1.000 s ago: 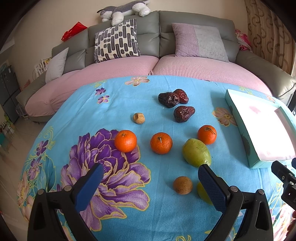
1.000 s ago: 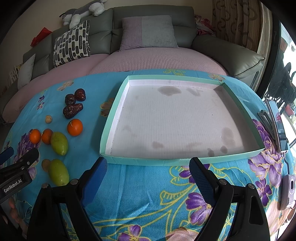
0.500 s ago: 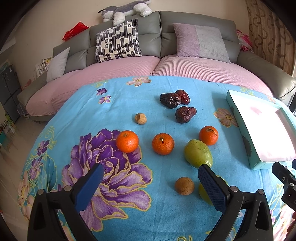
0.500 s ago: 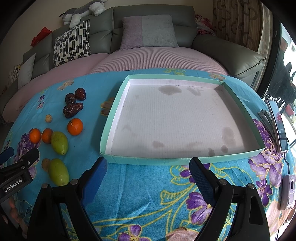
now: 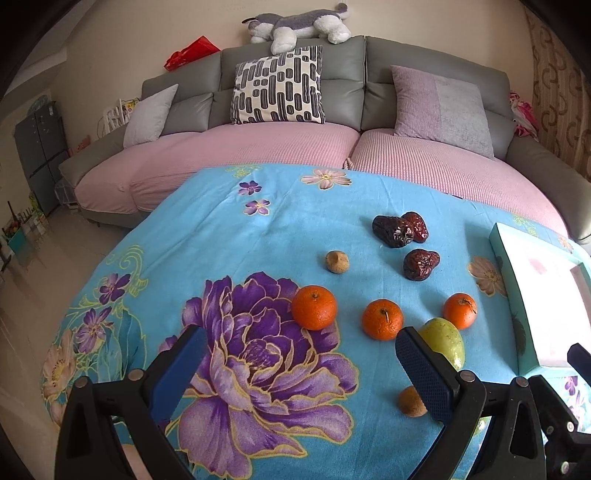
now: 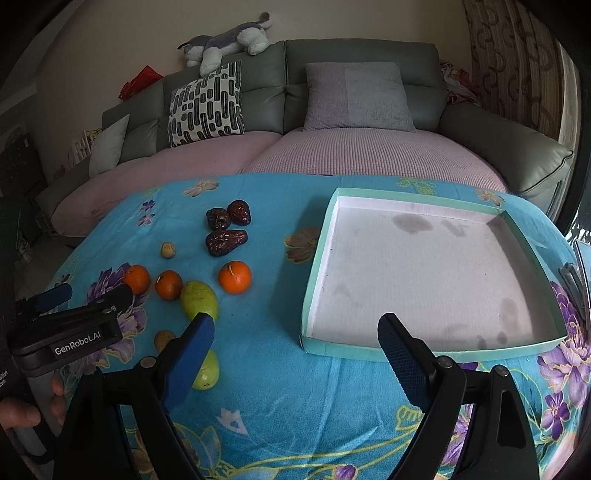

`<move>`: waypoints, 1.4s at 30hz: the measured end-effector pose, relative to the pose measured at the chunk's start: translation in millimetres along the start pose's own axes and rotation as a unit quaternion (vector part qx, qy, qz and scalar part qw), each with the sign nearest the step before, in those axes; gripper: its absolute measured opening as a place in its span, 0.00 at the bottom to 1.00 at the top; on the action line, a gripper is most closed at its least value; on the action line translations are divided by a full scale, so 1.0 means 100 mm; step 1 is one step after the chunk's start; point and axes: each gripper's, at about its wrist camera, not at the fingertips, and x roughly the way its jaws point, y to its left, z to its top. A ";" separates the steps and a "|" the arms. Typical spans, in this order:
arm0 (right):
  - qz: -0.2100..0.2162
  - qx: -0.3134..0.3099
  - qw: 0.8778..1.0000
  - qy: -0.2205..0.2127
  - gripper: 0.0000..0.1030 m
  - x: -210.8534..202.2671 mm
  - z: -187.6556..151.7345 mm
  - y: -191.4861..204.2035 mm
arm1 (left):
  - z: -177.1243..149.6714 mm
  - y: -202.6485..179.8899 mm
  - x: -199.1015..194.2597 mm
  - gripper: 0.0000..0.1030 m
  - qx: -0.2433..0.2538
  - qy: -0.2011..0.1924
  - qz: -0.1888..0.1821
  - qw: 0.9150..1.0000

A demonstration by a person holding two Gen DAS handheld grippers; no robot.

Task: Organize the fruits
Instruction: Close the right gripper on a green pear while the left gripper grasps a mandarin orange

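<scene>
Fruits lie on a blue floral cloth: three oranges (image 5: 314,307), three dark red dates (image 5: 399,229), a green mango (image 5: 445,341), two small brown fruits (image 5: 337,261) and a second green fruit (image 6: 207,371). An empty teal-rimmed tray (image 6: 373,350) lies to their right. My left gripper (image 5: 301,369) is open and empty, hovering just before the oranges. My right gripper (image 6: 295,350) is open and empty, above the cloth between the fruits and the tray's near left corner. The left gripper (image 6: 85,299) also shows in the right wrist view.
A grey sofa (image 5: 332,110) with pink covers and cushions stands behind the table. A plush dog (image 5: 295,26) lies on its back. A phone-like object (image 6: 572,277) lies right of the tray.
Both grippers have swung left. The left view now shows more cloth left of the fruits, and the right view now takes in the fruits. Both stay open.
</scene>
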 end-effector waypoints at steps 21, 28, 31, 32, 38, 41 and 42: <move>0.067 -0.047 0.993 0.084 0.87 0.49 -0.06 0.49 | 0.38 0.18 0.53 1.00 -0.019 0.028 -0.032 0.999; 0.071 -0.049 0.992 0.093 0.73 0.52 -0.08 0.51 | 0.26 0.14 0.74 0.99 -0.048 0.080 -0.056 0.994; 0.077 -0.047 0.991 0.100 0.73 0.54 -0.09 0.52 | 0.23 0.10 0.77 0.84 -0.044 0.085 -0.055 0.994; 0.078 -0.046 0.991 0.102 0.73 0.55 -0.10 0.52 | 0.23 0.10 0.79 0.80 -0.045 0.090 -0.056 0.993; 0.087 -0.040 0.989 0.113 0.48 0.58 -0.13 0.51 | 0.19 0.08 0.86 0.44 -0.048 0.110 -0.077 0.990; 0.095 -0.043 0.988 0.112 0.42 0.57 -0.13 0.52 | 0.18 0.06 0.85 0.40 -0.045 0.110 -0.081 0.990; 0.094 -0.046 0.988 0.112 0.41 0.56 -0.13 0.53 | 0.18 0.06 0.84 0.39 -0.045 0.110 -0.082 0.989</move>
